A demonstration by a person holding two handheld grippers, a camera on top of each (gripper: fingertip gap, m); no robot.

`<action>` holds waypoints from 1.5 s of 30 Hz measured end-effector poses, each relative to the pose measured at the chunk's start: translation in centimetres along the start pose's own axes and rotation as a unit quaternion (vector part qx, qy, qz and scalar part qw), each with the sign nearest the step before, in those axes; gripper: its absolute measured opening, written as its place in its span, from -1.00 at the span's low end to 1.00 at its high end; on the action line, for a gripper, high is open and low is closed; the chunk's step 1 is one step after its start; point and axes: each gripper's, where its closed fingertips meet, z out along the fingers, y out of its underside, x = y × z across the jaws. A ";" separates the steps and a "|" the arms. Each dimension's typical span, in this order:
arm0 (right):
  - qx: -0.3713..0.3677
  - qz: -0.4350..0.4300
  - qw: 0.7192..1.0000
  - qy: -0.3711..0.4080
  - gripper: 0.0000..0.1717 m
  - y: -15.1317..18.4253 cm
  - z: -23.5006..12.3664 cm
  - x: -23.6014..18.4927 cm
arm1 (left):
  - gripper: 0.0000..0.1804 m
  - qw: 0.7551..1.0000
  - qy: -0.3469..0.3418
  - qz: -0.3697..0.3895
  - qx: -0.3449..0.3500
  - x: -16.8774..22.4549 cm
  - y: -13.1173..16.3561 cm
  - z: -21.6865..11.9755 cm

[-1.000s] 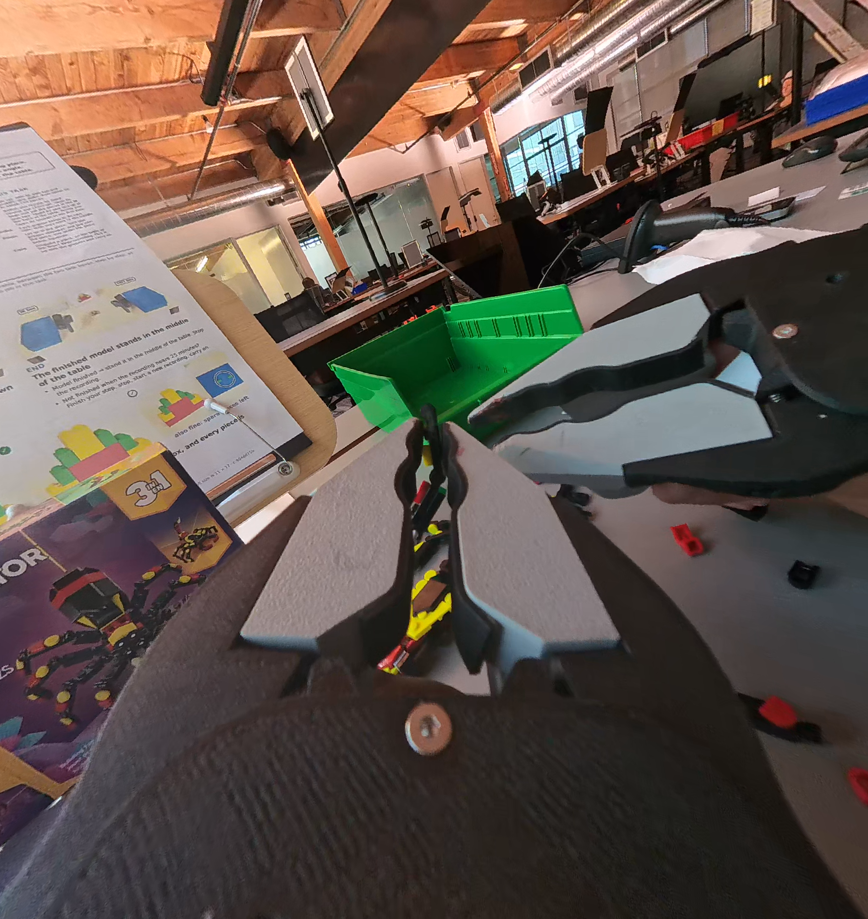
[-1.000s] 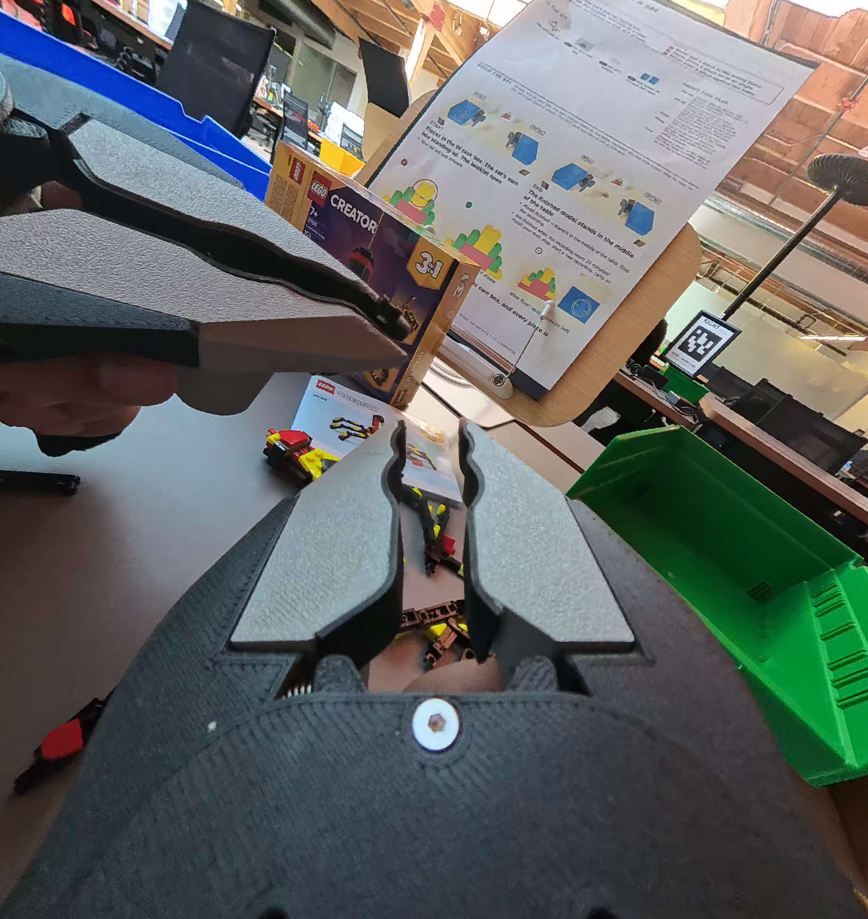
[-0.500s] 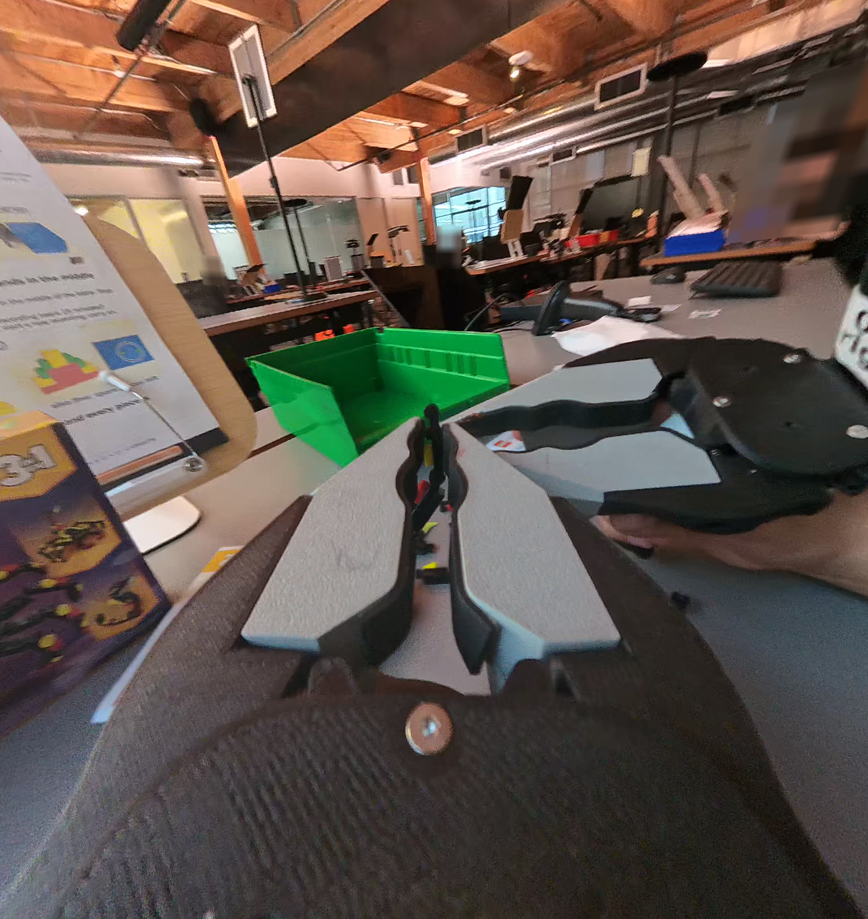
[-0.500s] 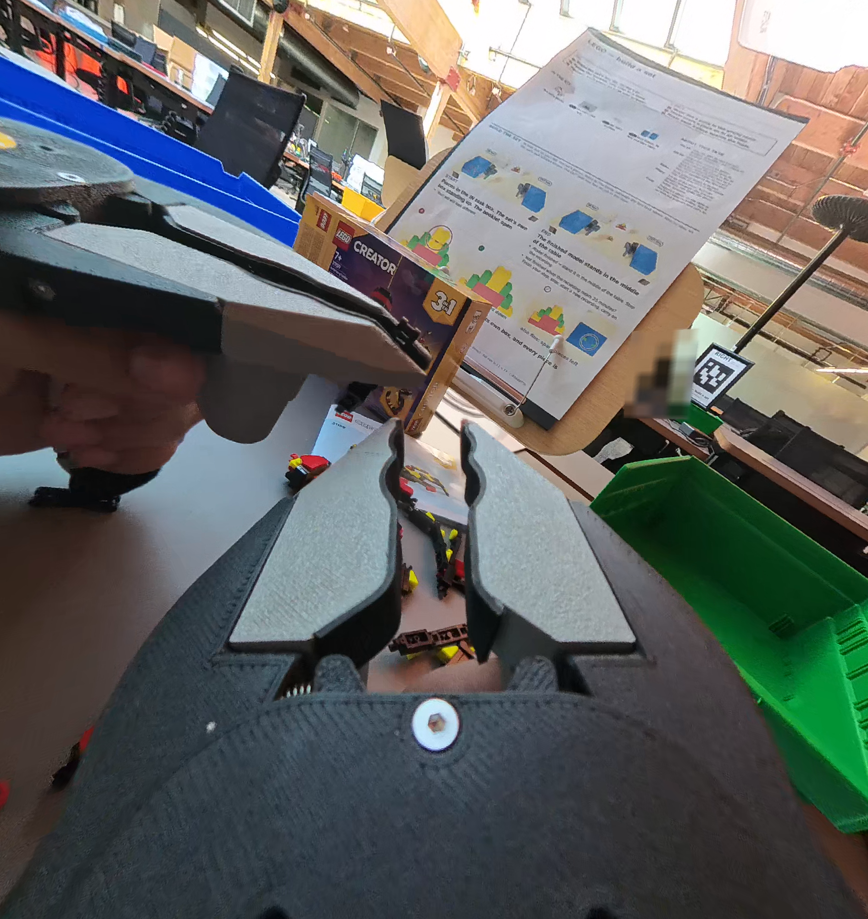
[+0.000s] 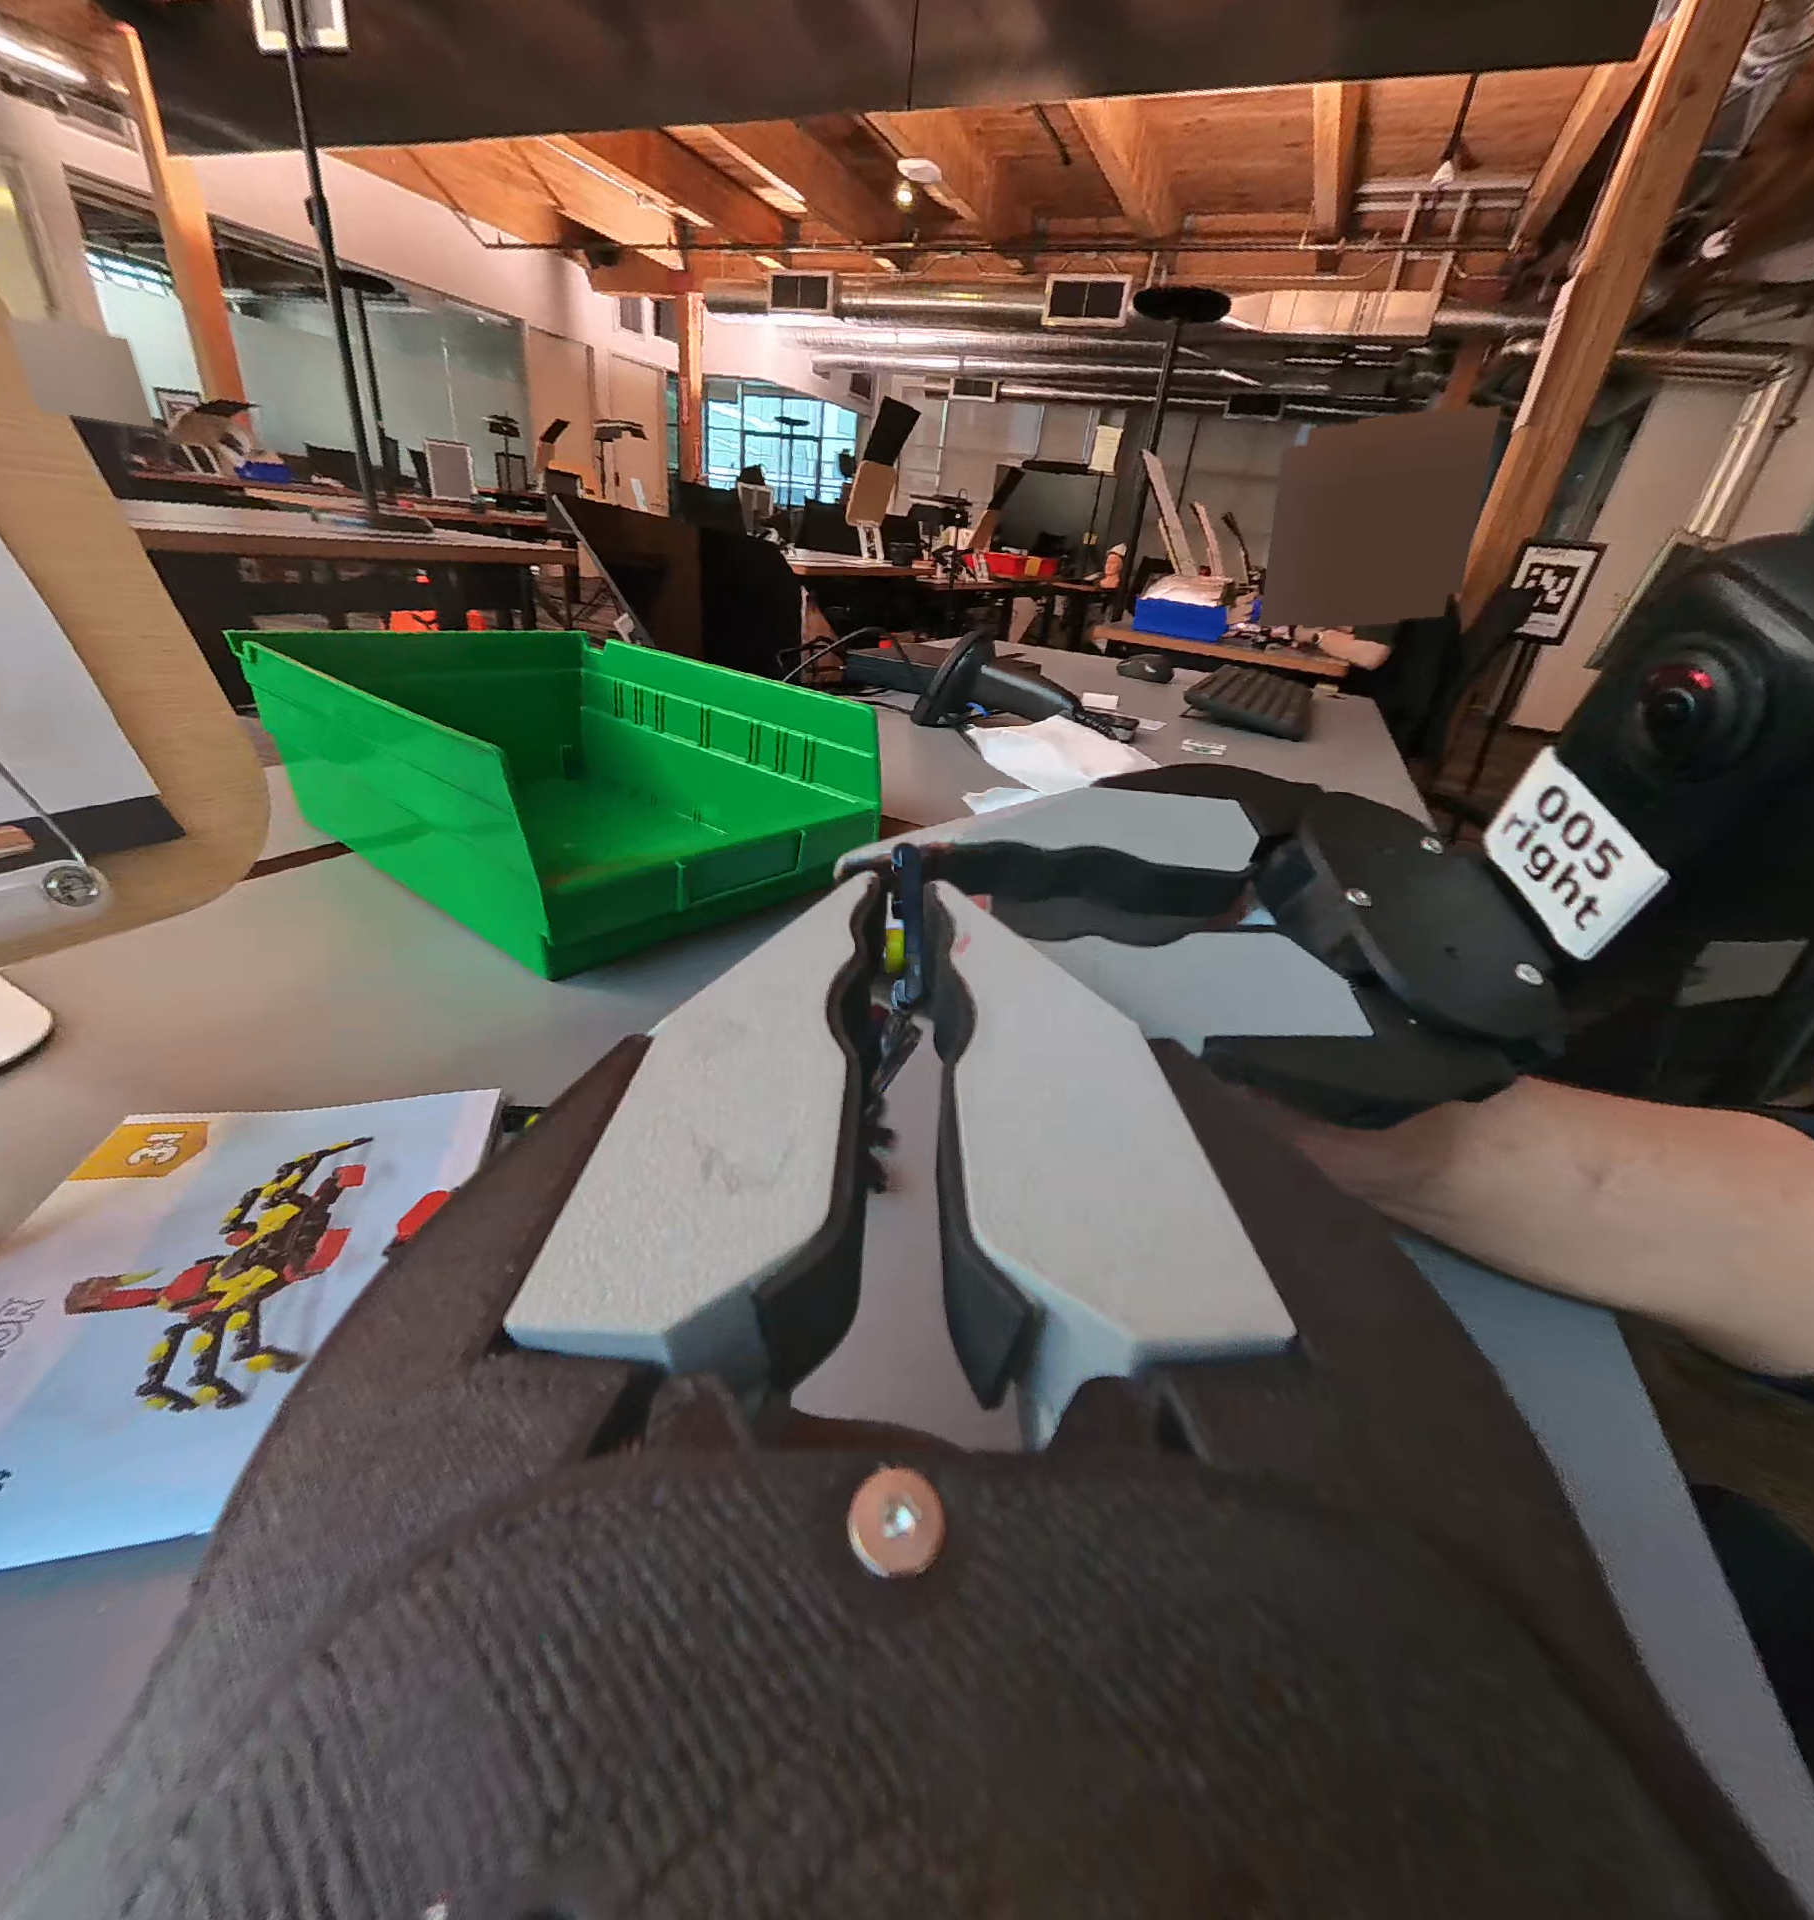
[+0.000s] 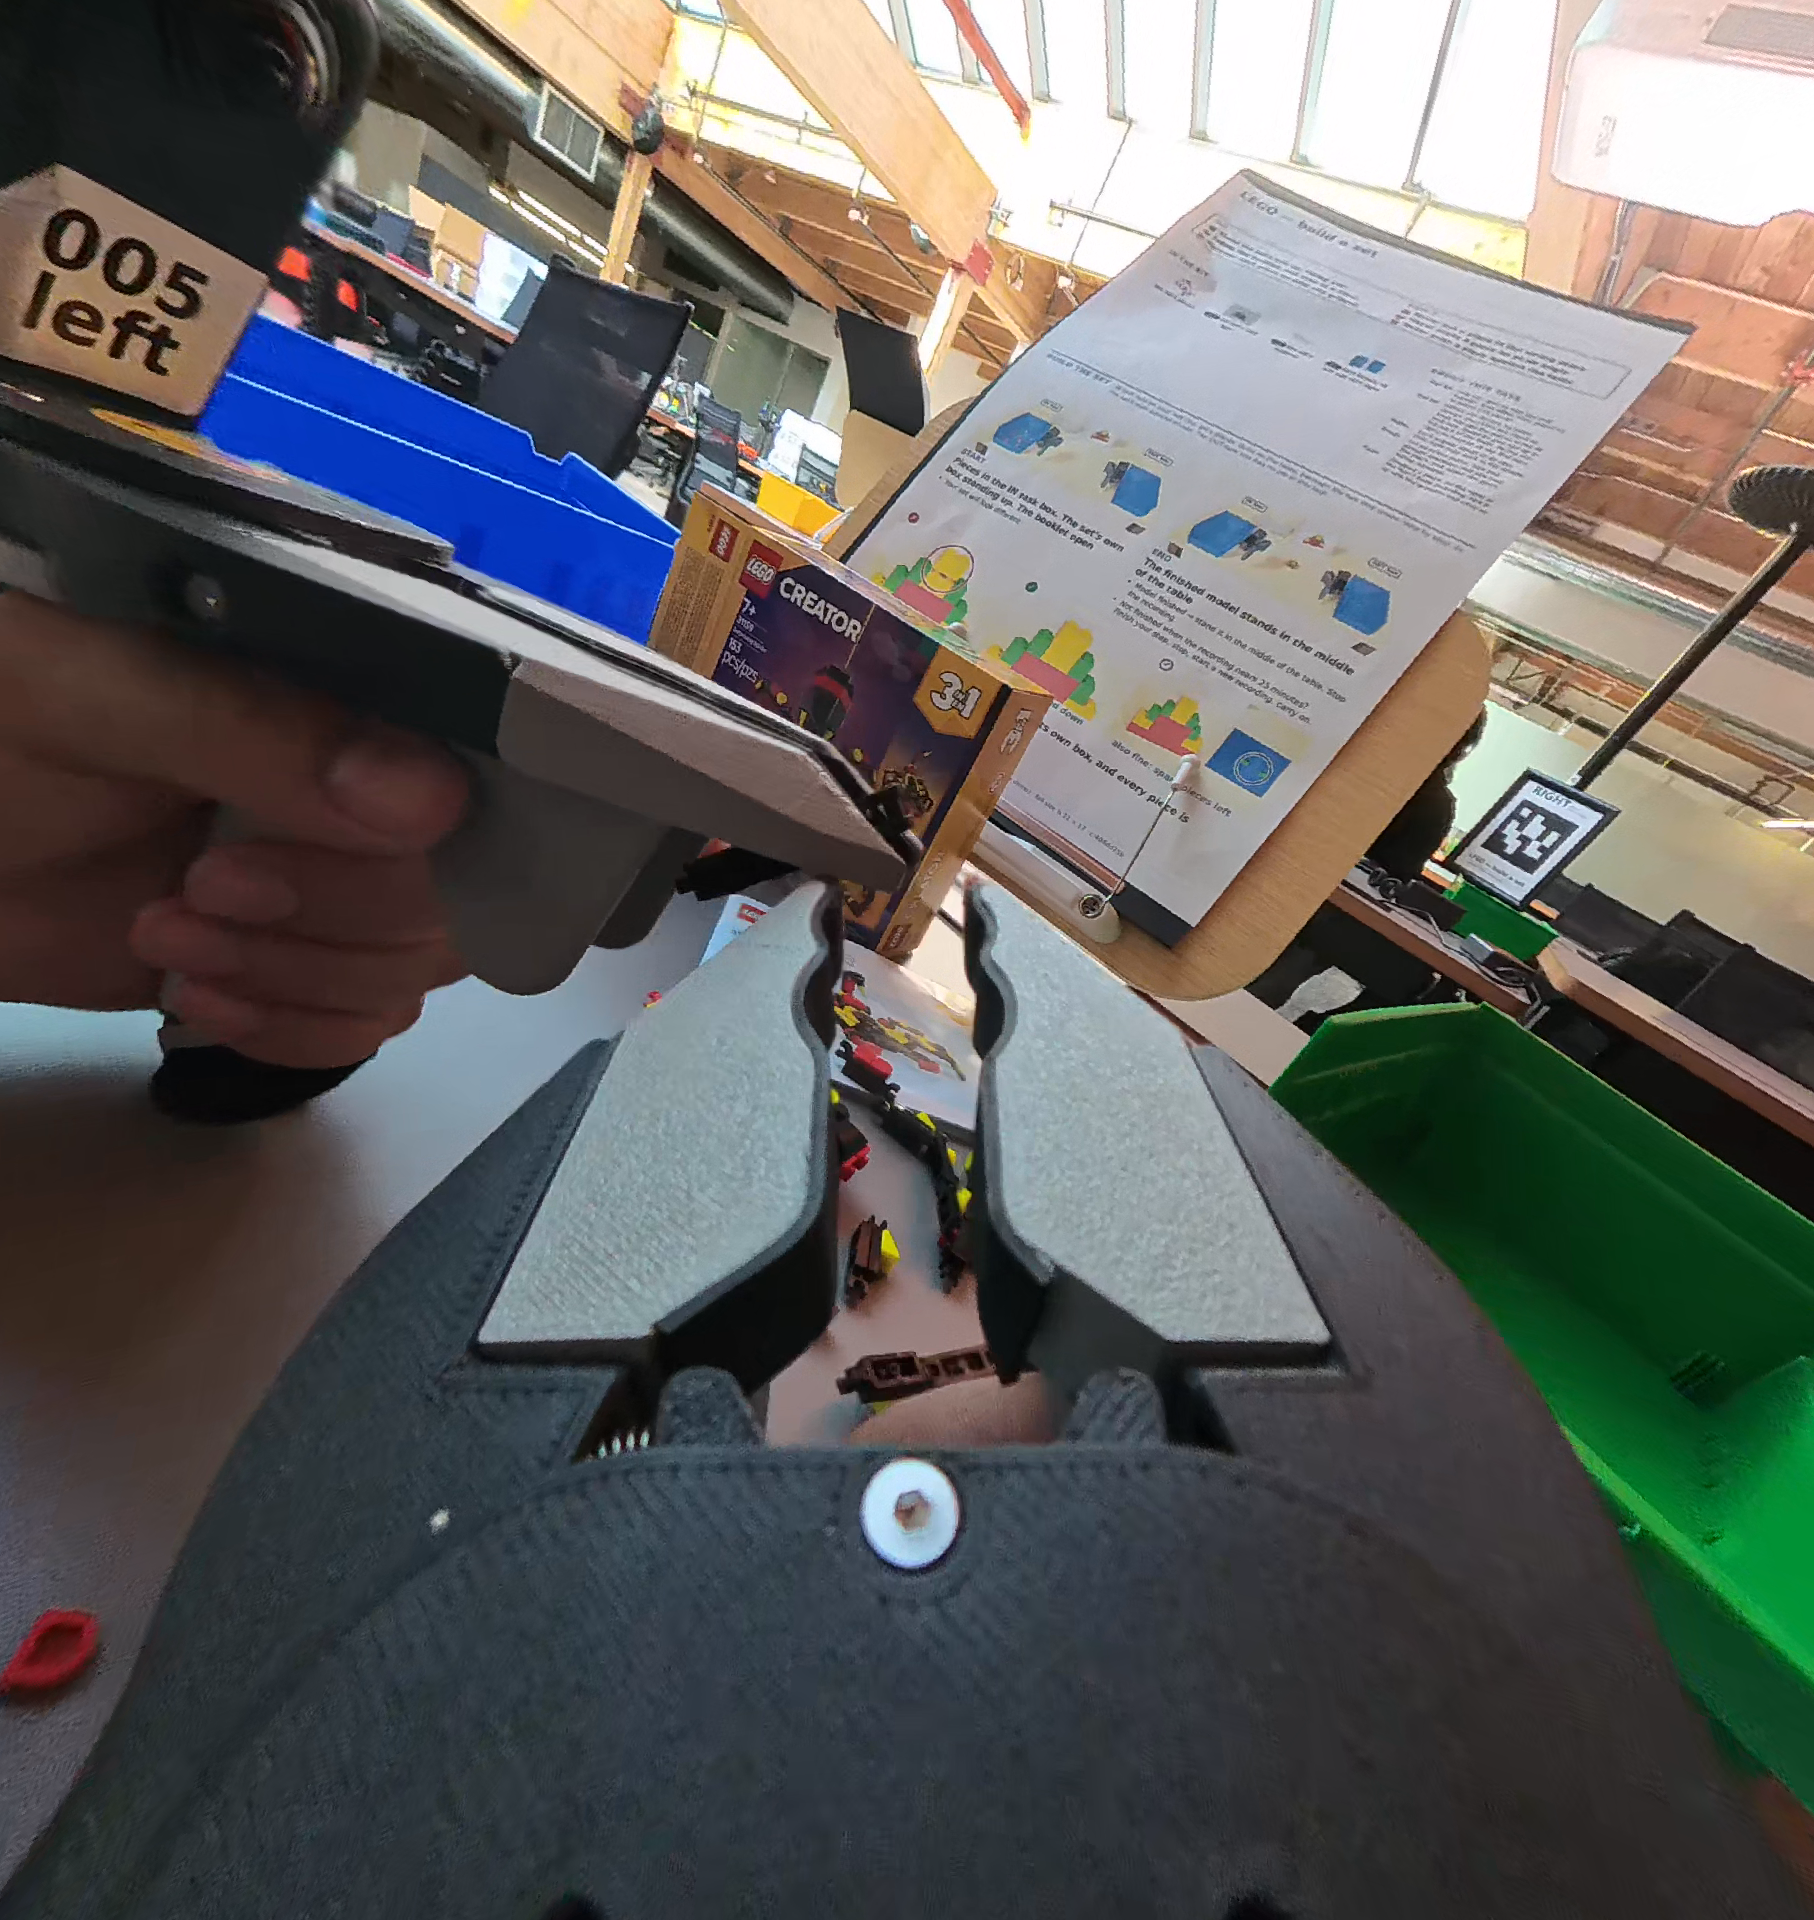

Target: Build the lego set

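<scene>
green bin bare inside; left gripper pinches dark brick piece; right gripper narrowly apart.

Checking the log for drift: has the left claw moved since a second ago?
Yes. The left claw has swung right: the green bin, earlier just behind its tips, now lies left of them, and the easel board has slid to the picture's left edge.

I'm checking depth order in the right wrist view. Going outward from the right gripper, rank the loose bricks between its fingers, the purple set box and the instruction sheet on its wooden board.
1. Loose bricks, on the table between the fingers.
2. Purple set box, ahead, slightly left.
3. Instruction sheet, behind the box, right.
</scene>
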 end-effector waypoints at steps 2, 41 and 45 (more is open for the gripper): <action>-0.006 -0.003 1.000 0.002 -0.76 0.2 0.0 0.1 | -0.96 1.000 -0.008 0.010 -0.007 -0.2 0.2 0.0; -0.033 -0.038 0.998 0.047 -1.00 1.0 0.0 1.5 | -1.00 0.990 0.040 -0.133 -0.020 -1.1 1.0 -0.4; -0.037 0.035 0.995 0.091 -1.00 1.6 -0.6 4.3 | -0.93 0.991 0.039 -0.125 -0.029 -1.0 1.2 -0.3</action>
